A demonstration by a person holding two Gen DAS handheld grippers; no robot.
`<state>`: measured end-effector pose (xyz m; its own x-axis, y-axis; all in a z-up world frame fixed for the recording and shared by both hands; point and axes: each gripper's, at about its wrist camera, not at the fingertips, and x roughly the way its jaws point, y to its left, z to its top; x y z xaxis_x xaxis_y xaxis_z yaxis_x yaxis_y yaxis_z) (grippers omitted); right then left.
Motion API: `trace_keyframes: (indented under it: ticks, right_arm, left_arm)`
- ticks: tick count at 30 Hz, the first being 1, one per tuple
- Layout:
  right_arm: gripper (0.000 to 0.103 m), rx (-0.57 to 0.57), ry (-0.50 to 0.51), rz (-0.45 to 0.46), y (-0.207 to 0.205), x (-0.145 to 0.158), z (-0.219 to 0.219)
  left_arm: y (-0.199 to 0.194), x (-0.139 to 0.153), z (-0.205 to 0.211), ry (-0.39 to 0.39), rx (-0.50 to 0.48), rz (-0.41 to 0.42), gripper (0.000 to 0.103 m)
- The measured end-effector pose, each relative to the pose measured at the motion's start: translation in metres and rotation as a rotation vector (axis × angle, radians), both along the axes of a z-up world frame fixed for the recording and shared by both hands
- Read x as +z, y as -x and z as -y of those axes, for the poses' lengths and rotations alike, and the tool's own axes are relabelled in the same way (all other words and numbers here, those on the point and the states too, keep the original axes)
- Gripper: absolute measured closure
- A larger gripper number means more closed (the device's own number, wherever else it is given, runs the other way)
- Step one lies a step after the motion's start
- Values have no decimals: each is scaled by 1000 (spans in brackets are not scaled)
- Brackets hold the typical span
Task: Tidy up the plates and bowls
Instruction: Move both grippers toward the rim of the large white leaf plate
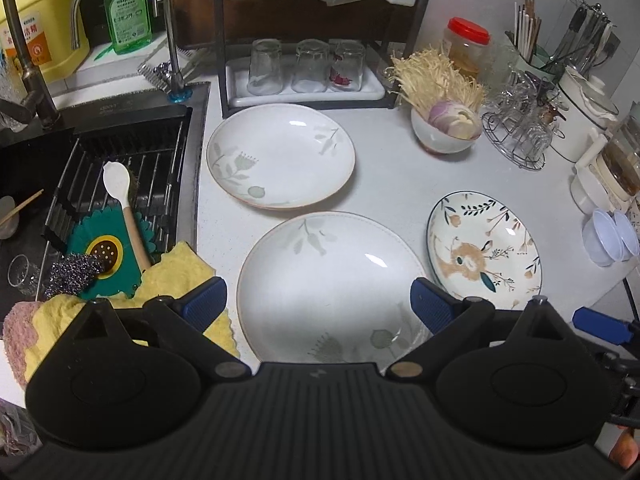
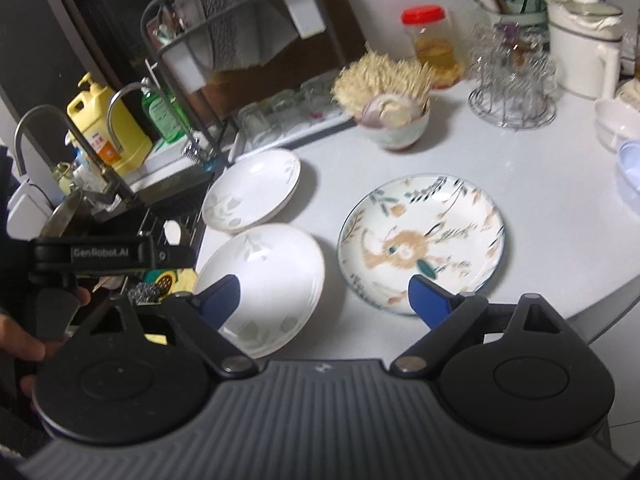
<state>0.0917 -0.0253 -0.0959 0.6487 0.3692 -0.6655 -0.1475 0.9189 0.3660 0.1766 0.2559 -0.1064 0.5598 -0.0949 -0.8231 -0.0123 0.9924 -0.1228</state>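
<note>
I keep my left gripper (image 1: pixel 318 306) spread wide and empty over the nearest white plate (image 1: pixel 332 280), ready to straddle its rim. My right gripper (image 2: pixel 324 294), also wide and empty, hangs between that plate and the rabbit plate (image 2: pixel 422 240). Farther back, a second white plate (image 1: pixel 280 156) lies flat, then the bowl (image 1: pixel 444 136) of vegetables.

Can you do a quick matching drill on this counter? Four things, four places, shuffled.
Things:
1. deer plate
2. white spoon
3. bowl of mushrooms
4. upturned glasses

Places:
A. on the rack over the sink
B. on the white tray under the shelf frame
C. right of the two leaf plates
D. in front of the red-lidded jar

Pairs: 1-C, 2-A, 3-D, 4-B
</note>
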Motion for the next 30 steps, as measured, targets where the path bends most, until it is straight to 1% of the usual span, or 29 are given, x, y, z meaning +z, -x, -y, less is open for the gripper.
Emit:
trace_keyframes:
  ticks: [2, 4, 5, 8, 11, 18, 22, 24, 26, 27, 30]
  right_arm:
    - [16, 3, -1, -18, -4, -6, -6]
    - [23, 4, -15, -43, -10, -13, -10]
    - [28, 9, -25, -54, -13, -16, -12]
    - [30, 19, -35, -79, -21, -22, -18]
    - [34, 27, -30, -88, -27, -28, -25]
    - [35, 18, -51, -161, -40, -49, -29]
    - [41, 28, -65, -189, -46, -61, -32]
    - [49, 35, -66, -204, -50, -67, -37]
    - [54, 44, -63, -219, -56, -73, -42]
    - [55, 44, -62, -228, -59, -76, -45]
    - [56, 54, -52, -246, -69, -83, -55]
  left_arm:
    - [-4, -8, -5, 3, -3, -9, 3]
    - [-8, -17, -12, 21, -14, -21, 3]
    - [-11, -20, -15, 35, -19, -26, 3]
    - [-18, -29, -24, 50, -19, -39, 3]
    - [-27, -36, -30, 60, -34, -45, 3]
    - [-42, -55, -39, 80, -44, -66, 4]
    - [-50, -68, -44, 81, -44, -83, 5]
    - [-53, -75, -48, 86, -41, -95, 12]
    - [-58, -83, -51, 80, -35, -113, 16]
    - [-60, -87, -53, 78, -32, -116, 20]
    - [-66, -95, -59, 93, -32, -120, 27]
